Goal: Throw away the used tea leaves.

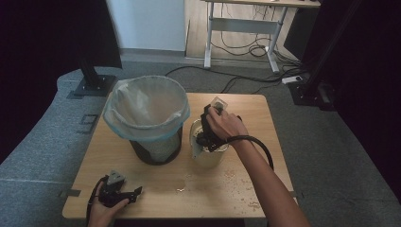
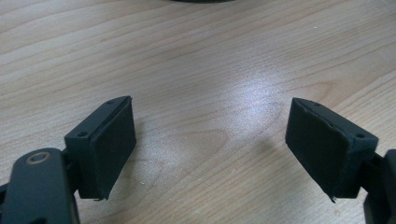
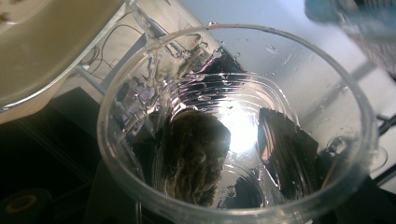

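A: High view first, biggest thing: what carries it all?

B: A wooden counter [image 1: 156, 189], its near edge cut off by the frame. On its left half stands a black bin [image 1: 150, 124] lined with a pale bag; the bag hides whatever is inside.

A: And beside the bin?

B: A cream-coloured container [image 1: 208, 153], just right of it. The right hand [image 1: 227, 124] and its tongs cover most of the opening, so I cannot make out the contents. Crumbs [image 1: 239, 187] lie scattered on the wood near it.

A: What are the right tongs [image 1: 208, 137] doing?

B: They are pinching a clear plastic cup [image 3: 233, 121], held tipped over the container. In the right gripper view you look into the cup's mouth: the jaws show as dark shapes through its wall, pressed on either side. A dark wet clump [image 3: 196, 154] sits at the bottom; glare and droplets make it hard to say what it is. The container's pale rim [image 3: 42, 51] is cut off at the upper left.

A: The left tongs [image 1: 137, 191]?

B: Low at the counter's front-left corner, in the left hand [image 1: 106, 210], which is half out of frame. In the left gripper view their pads [image 2: 112, 144] stand spread wide, with bare wood between them.
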